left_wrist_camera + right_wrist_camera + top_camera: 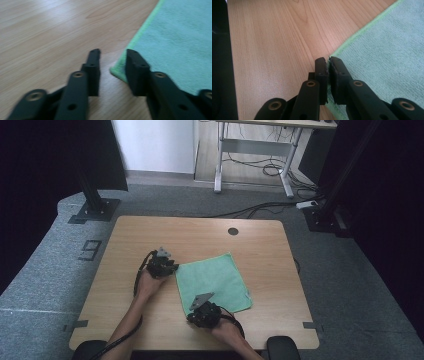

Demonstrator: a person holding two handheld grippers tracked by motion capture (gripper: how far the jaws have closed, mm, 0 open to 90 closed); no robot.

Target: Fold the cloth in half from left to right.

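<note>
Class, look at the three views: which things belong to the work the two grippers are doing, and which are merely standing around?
In the job:
- green cloth, flat on the table
- left gripper, at one corner
- right gripper, shut on another corner

Just around:
- wooden table
- desk frame
- floor cables

A grey "9" (89, 250) is taped on the floor carpet (45, 270) left of the table (130, 227).

The cloth (214, 280) is a pale mint green, with a brighter green hem along its edge. The table (150, 232) is light wood with a fine straight grain and 1 dark round hole near its far edge. Both the left gripper (113, 58) and the right gripper (328, 63) are matt black, with brass-coloured rings on their arms. The floor (45, 260) is speckled grey.
</note>
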